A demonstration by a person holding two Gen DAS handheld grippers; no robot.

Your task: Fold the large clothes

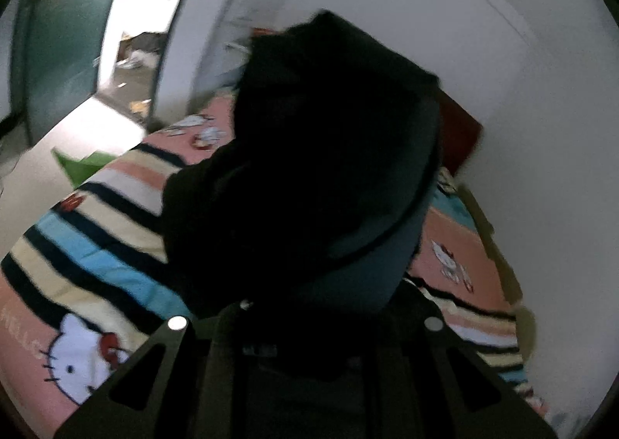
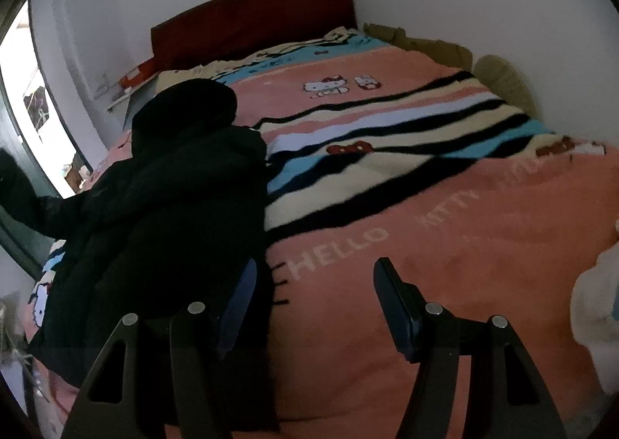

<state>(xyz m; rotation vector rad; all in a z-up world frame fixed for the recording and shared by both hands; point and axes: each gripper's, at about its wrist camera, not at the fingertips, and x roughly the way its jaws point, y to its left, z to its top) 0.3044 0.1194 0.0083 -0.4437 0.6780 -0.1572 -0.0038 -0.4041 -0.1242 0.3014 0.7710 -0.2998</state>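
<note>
White-walled bedroom. Bed (image 2: 425, 342) is taking up most of the right wrist view, covered by a pink blanket (image 2: 387, 67) with black, cream and blue stripes and cat cartoons; dark red headboard (image 2: 255, 13) is standing against the far wall. A green door (image 1: 65, 32) is showing open at the left of the left wrist view, bright floor beyond it.

Black coat (image 2: 162, 214) is lying bunched along the bed's left side, hood end toward the headboard, part of it draped up toward the left edge of the view.

Left gripper (image 1: 309, 326): coat is filling the view right at the fingertips and hanging up off the blanket; jaws are pressed together, pinching coat fabric, fingertips hidden by it. Picture is blurred.

Right gripper (image 2: 313, 307): jaws are standing spread, nothing between them, hovering over the pink blanket; left finger (image 2: 238, 307) is sitting just beside the coat's near edge.
</note>
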